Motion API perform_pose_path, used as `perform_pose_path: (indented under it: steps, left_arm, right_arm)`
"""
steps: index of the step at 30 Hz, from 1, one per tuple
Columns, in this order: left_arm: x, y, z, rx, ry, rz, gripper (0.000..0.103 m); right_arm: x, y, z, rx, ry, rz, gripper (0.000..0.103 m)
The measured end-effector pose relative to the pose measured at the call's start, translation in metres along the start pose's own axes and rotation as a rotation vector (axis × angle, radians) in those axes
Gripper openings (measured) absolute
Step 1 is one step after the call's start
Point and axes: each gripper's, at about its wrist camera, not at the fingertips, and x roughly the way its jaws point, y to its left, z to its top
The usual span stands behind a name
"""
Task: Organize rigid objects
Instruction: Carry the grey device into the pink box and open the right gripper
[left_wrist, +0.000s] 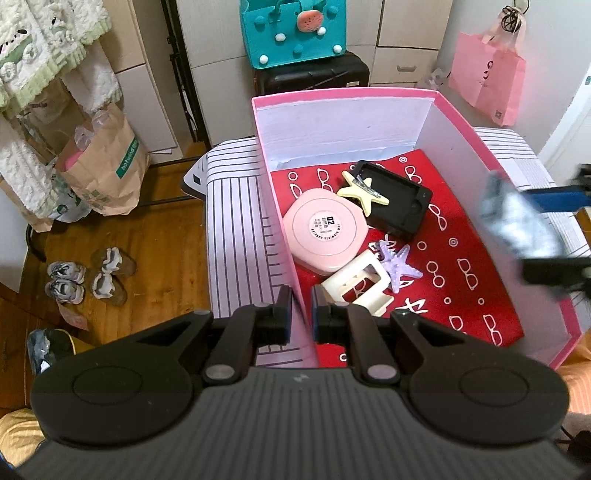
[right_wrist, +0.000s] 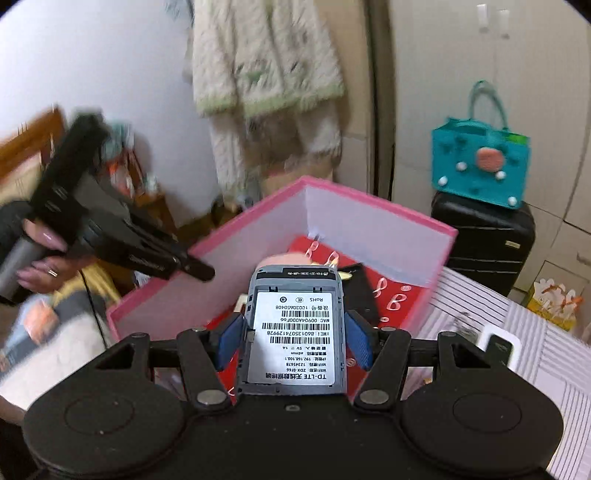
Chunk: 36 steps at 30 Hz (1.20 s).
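Right gripper (right_wrist: 295, 341) pinches grey router (right_wrist: 295, 328) between blue pads, label up, held above near edge of pink box (right_wrist: 369, 206). Left gripper (left_wrist: 300, 314) straddles box's left wall, fingers pressed against it. Inside box: pink compact (left_wrist: 325, 230), black tray (left_wrist: 400, 205), cream star clip (left_wrist: 364, 192), purple starfish (left_wrist: 399, 266).

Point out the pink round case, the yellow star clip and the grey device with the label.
pink round case (left_wrist: 325, 236): left wrist view, on its flat top by the white sticker.
yellow star clip (left_wrist: 364, 192): left wrist view, on the star's middle.
grey device (right_wrist: 295, 332): right wrist view, on its white barcode label.
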Motion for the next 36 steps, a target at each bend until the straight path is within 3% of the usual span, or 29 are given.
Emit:
perform_pose_path:
  steps: [4, 9, 17, 22, 31, 36]
  left_arm:
    - [0.0, 0.002, 0.0, 0.008, 0.0, -0.014, 0.01]
    - [0.0, 0.004, 0.0, 0.003, -0.004, -0.032, 0.01]
    - [0.0, 0.006, -0.002, 0.002, -0.012, -0.039, 0.011]
    - [-0.001, 0.005, -0.003, 0.001, -0.015, -0.037, 0.011]
    - [-0.001, 0.005, -0.003, -0.016, -0.019, -0.036, 0.011]
    - [-0.001, 0.004, -0.003, -0.02, -0.017, -0.031, 0.011]
  right_arm:
    - [0.041, 0.008, 0.012, -0.114, 0.153, -0.009, 0.065]
    - [0.071, 0.017, 0.017, -0.262, 0.284, -0.042, 0.065]
    - [0.086, 0.022, 0.009, -0.399, 0.398, -0.045, 0.065]
    - [0.076, 0.018, 0.011, -0.395, 0.293, -0.156, 0.069]
    - [-0.011, -0.04, 0.005, -0.034, -0.063, -0.14, 0.073]
    - [-0.046, -0.075, -0.024, 0.09, -0.178, -0.218, 0.078]
